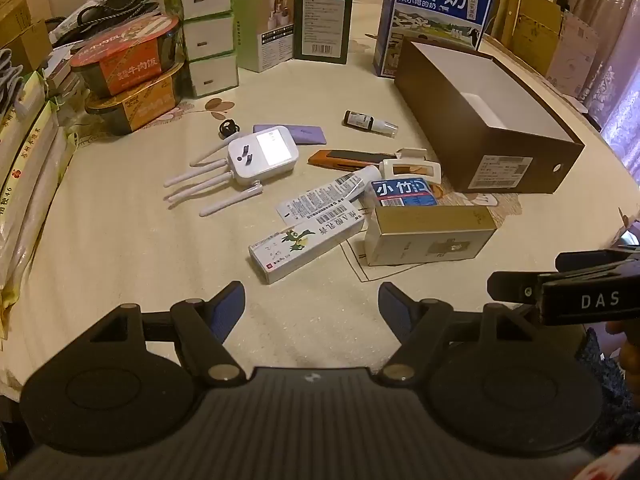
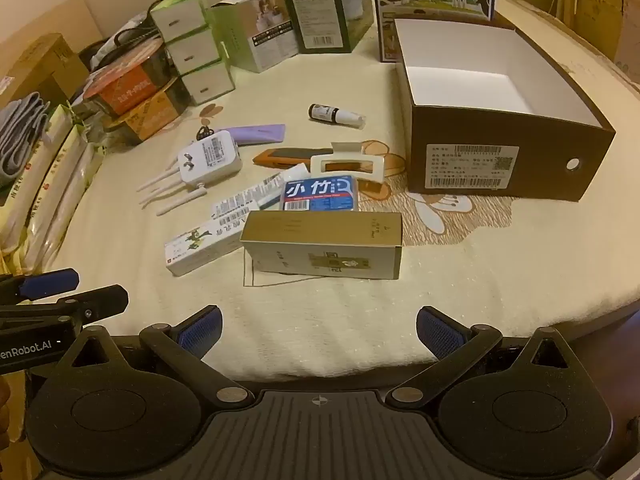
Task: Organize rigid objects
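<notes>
Both the left gripper (image 1: pixel 311 300) and right gripper (image 2: pixel 319 326) are hovering wide open, empty. The gold carton (image 2: pixel 322 246) is lying nearest on the desk (image 2: pixel 500 280): light, stiff, crushable; pinching its long sides looks safest.

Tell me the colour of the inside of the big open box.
White inside the open box, dark brown outside; the right wrist view shows it best.

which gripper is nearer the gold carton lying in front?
Right. The right gripper sits open directly in front of the gold carton. The left gripper, also open, sits off to the carton's left, facing the white tube box.
</notes>
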Available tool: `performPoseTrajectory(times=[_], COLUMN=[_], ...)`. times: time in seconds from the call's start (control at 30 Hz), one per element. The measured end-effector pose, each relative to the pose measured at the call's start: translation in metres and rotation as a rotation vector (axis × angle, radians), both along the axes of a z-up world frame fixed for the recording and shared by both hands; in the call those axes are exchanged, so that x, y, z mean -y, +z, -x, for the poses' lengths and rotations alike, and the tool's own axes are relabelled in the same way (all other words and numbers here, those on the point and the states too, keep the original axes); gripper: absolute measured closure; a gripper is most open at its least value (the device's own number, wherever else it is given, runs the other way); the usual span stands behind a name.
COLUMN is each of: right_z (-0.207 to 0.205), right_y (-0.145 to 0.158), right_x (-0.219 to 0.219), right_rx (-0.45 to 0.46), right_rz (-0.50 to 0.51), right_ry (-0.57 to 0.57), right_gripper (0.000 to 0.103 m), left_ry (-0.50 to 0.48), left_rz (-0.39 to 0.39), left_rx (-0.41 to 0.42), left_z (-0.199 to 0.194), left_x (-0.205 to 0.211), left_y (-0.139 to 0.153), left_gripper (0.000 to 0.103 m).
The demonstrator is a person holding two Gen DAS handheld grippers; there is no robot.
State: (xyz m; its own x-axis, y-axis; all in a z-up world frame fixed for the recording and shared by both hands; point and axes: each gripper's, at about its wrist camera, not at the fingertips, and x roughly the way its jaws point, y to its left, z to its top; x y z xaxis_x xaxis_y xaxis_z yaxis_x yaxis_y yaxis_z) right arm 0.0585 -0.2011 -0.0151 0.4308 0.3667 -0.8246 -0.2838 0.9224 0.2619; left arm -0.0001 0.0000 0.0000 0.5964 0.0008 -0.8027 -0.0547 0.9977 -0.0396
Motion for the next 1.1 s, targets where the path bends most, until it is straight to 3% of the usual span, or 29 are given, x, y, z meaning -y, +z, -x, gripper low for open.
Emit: performPoseTrajectory(times=[1.1], right_z=[-0.0003], right_y=[0.0005], right_x=[-0.0005], right_rx=[0.001], right_rz=[0.001], right_ry=[0.001], right_gripper=[0.002], left_ry=[-0.003], left_rz=[0.002], left_rx=[0.002], left_z=[-0.0003], left_x=[0.0018], left_y=[0.0003], left_gripper=[0.032])
